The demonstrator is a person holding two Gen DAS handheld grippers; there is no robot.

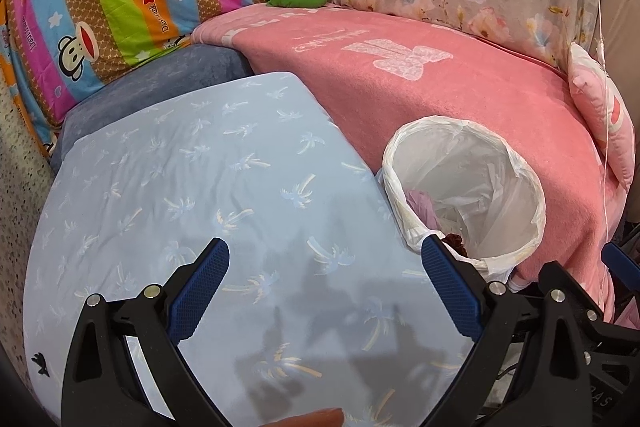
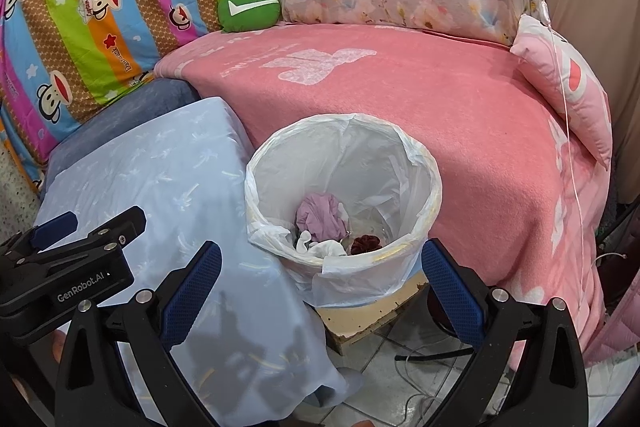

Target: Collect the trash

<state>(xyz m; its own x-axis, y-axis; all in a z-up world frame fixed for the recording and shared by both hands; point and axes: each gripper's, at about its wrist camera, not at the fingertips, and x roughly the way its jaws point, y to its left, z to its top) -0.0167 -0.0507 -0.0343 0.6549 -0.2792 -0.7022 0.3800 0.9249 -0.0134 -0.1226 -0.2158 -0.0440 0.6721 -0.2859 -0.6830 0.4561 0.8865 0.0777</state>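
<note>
A white bag-lined trash bin [image 2: 344, 195] holds crumpled purple paper [image 2: 322, 217], white tissue and a dark red scrap, between a pale blue cloth-covered table [image 2: 160, 179] and pink blanket [image 2: 460, 99]. Left gripper [image 1: 324, 291] and right gripper [image 2: 320, 287] hover spread apart, empty.

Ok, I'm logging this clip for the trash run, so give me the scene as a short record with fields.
left gripper: open, empty, over the light blue cloth
right gripper: open, empty, facing the bin
bin: white plastic liner, upright, between blue cloth and pink blanket
bin contents: purple wad, white tissue, dark red scrap
loose trash on cloth: none visible
</note>
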